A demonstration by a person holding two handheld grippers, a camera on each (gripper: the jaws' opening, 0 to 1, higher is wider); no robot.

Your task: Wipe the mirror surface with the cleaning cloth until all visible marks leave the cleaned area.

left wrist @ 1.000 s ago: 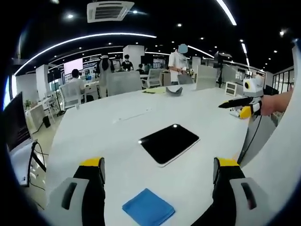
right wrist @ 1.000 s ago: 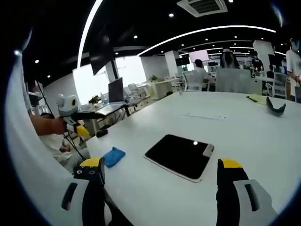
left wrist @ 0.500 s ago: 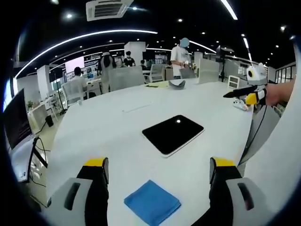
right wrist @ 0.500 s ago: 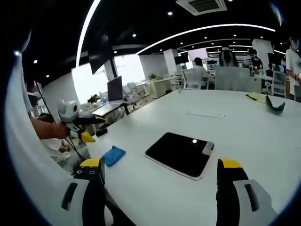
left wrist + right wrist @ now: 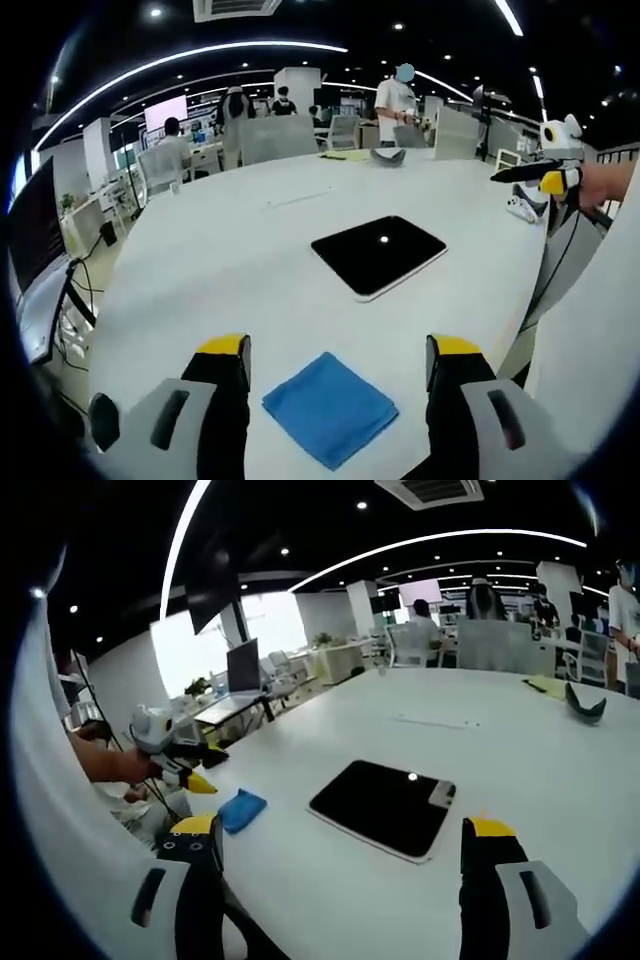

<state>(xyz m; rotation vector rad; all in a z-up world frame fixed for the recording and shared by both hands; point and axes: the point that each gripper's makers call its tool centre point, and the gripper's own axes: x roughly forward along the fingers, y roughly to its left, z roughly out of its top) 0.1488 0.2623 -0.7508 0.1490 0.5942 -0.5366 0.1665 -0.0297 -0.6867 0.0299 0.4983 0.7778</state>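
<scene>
A blue cleaning cloth (image 5: 330, 408) lies flat on the white table (image 5: 220, 270) near its front edge. It sits just ahead of and between the jaws of my left gripper (image 5: 340, 350), which is open and holds nothing. Further out lies the mirror (image 5: 378, 255), a dark rectangular slab with a white rim that reflects a ceiling light. My right gripper (image 5: 520, 178) hovers in a hand past the table's right edge. In the right gripper view the mirror (image 5: 383, 807) lies ahead of my open right gripper (image 5: 342, 830), with the cloth (image 5: 241, 810) to its left beside the left gripper (image 5: 205, 765).
A dark curved object (image 5: 387, 156) and a yellow sheet (image 5: 345, 155) lie at the table's far end. A small white item (image 5: 520, 207) sits by the right edge. Chairs (image 5: 270, 140), desks and several people stand behind. A monitor (image 5: 35, 260) is at the left.
My left gripper has dropped lower and closer to the table, so the cloth now shows larger between its jaws. The right gripper view has hardly shifted.
</scene>
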